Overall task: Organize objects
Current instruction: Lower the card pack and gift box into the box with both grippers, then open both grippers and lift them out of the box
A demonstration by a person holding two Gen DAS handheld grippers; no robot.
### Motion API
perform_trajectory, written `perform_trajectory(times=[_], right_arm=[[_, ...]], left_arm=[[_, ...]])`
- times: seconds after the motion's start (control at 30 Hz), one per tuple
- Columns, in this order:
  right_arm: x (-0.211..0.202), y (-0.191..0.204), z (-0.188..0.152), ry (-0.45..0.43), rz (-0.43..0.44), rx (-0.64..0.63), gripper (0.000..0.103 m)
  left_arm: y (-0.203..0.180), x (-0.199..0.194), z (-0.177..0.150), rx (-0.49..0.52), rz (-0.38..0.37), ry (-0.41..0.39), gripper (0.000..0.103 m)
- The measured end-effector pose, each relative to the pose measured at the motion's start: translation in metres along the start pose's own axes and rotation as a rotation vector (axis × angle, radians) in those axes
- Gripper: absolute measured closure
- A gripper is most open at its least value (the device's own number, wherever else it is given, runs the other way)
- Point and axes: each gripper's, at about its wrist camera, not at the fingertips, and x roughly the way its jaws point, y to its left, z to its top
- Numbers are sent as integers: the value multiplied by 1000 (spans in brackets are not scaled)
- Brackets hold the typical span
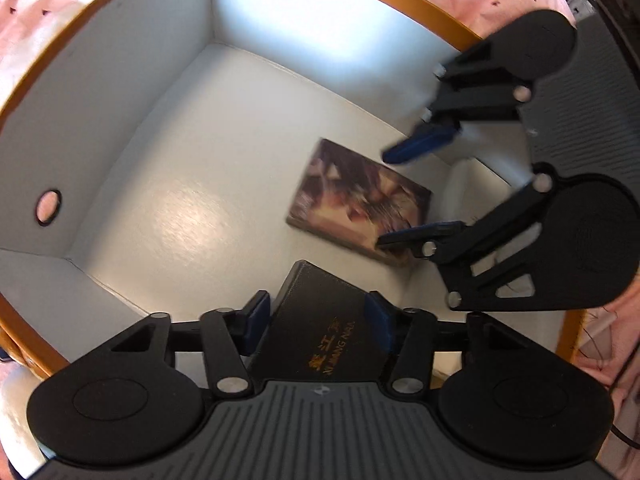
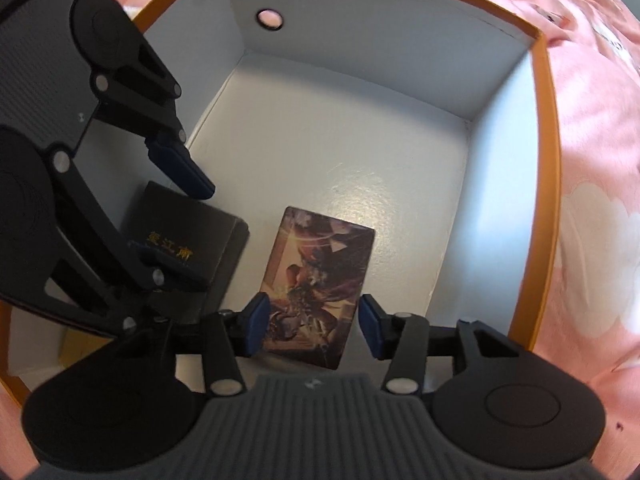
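- Left gripper (image 1: 318,320): fingers narrowed onto the sides of a black box (image 1: 316,336) with gold lettering. Blue pads touch both flanks, so it is held. It sits low inside the storage box, tilted, with the far end angled down toward the floor; contact with the floor cannot be confirmed.
- Right gripper (image 2: 314,326): fingers spread wider than the picture card box (image 2: 320,280) lying between them. A gap shows on the right side; the left pad is close, contact unclear. Judged not gripping, since the card box lies flat on the floor.
- Black box sits just beside the card box, on its left in the right wrist view. Judged intent: set the two down side by side.
- Storage box (image 2: 540,128): white interior, orange rim, round hole (image 2: 269,19) in the far wall. Most of the floor beyond the two items is bare.
- Outside: pink patterned bedding (image 2: 592,160) surrounds it.
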Motion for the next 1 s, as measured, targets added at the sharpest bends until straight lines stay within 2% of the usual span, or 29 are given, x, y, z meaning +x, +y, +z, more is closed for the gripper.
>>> perform_trajectory(times=[0.07, 0.23, 0.3, 0.43, 0.6, 0.77, 1.0], right_arm=[[2, 1, 1, 10, -2, -24, 43], [5, -8, 4, 11, 39, -14, 43], [6, -11, 4, 7, 57, -9, 45], [9, -19, 3, 28, 145, 8, 60], [14, -28, 0, 61, 212, 69, 63], [14, -29, -1, 54, 201, 45, 63], [16, -32, -4, 34, 184, 13, 62]], left_arm=[[-5, 0, -4, 14, 7, 1, 46], [-11, -2, -12, 25, 15, -3, 46], [-13, -2, -14, 24, 15, -4, 46], [-18, -3, -21, 41, 23, 0, 46], [-22, -6, -27, 46, 35, 3, 50], [-28, -7, -34, 60, 41, 8, 50], [-35, -5, -45, 24, 47, 9, 49]])
